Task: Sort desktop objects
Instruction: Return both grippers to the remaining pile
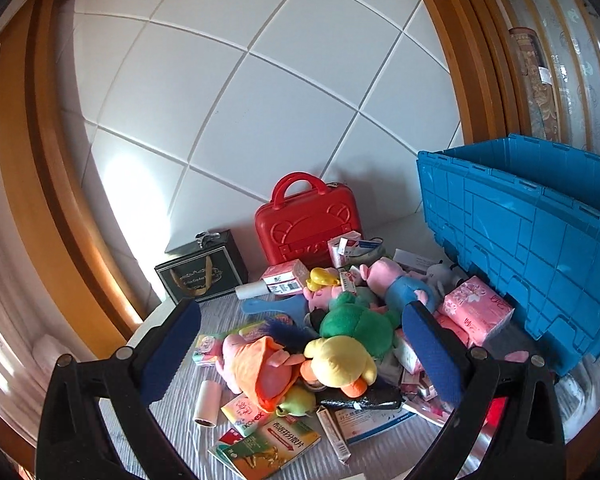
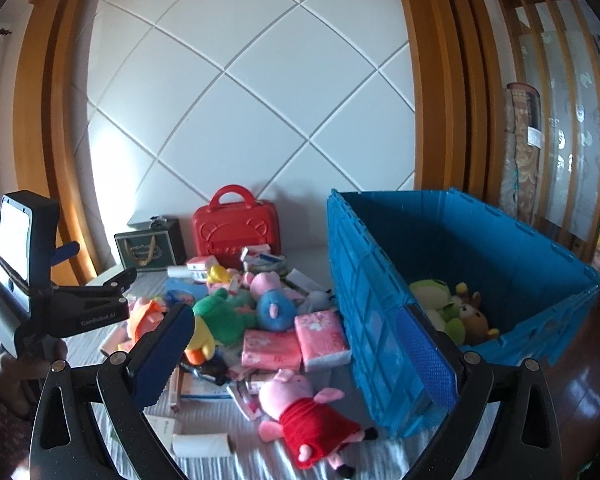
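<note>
While both pairs of fingers stand spread wide with nothing between them, the items lie as follows.

Left gripper (image 1: 300, 354): released, hovering over the pile. Between its fingers, from its own camera: yellow duck toy (image 1: 338, 362), with a green frog toy (image 1: 356, 326) just beyond it and an orange-and-pink soft toy (image 1: 260, 368) beside the left finger. Beneath and nearer: flat medicine boxes (image 1: 274, 446) and a small white roll (image 1: 209, 404) on the striped grey surface (image 1: 172, 408). Beside the right finger: pink tissue packs (image 1: 478, 312), touching the outer wall of the blue crate (image 1: 540, 248). Farther off: a pink pig toy in blue (image 1: 396, 280), a red toy suitcase (image 1: 308, 224) standing upright against the white panelled wall (image 1: 260, 80), and a dark gift box (image 1: 202, 276) to its left.

Right gripper (image 2: 296, 348): released, empty. Ahead of and below its fingers: a pink pig toy in a red dress (image 2: 304, 416), lying on the surface apart from the pile and near the crate's corner. Between the fingers, farther out: two tissue packs side by side. Behind the right finger: the crate, open, holding green and brown soft toys (image 2: 456, 312) in its near corner. At the far left: the left gripper, held in a person's hand (image 2: 20, 364).
</note>
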`<state>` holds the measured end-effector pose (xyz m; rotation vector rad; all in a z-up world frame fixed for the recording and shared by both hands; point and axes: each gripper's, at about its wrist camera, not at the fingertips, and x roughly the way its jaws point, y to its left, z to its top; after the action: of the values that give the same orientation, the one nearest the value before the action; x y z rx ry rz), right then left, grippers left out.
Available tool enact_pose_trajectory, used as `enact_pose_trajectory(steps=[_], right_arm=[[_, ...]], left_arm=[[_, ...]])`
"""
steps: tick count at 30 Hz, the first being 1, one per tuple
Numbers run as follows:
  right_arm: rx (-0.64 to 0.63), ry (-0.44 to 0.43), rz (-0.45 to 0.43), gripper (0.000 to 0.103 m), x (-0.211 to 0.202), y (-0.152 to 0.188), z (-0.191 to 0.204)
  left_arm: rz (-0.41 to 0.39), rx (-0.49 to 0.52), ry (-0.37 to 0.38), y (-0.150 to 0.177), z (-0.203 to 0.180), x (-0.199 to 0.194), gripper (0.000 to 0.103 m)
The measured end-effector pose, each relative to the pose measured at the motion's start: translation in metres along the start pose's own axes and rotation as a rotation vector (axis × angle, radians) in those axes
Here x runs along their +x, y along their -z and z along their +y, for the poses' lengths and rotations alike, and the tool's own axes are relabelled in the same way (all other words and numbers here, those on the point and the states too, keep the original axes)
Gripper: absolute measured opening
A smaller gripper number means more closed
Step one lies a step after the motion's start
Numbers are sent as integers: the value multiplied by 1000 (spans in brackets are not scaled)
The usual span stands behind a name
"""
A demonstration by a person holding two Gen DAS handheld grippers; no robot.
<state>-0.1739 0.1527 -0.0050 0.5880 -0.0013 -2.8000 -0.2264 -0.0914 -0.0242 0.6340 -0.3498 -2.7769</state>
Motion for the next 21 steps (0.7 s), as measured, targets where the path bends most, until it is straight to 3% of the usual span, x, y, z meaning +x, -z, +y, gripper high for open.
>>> enact_pose_trajectory(steps=[12,17,21], right_arm=[[36,-56,150,102,9,66,-17],[-35,-102,170,102,33,67,11],[5,-180,228,102,81,60,40]], left_arm=[[152,-79,-193,84,62,0,102],[202,-108,-223,98,91,20,102],[197,-84,-228,100,114,36,102]])
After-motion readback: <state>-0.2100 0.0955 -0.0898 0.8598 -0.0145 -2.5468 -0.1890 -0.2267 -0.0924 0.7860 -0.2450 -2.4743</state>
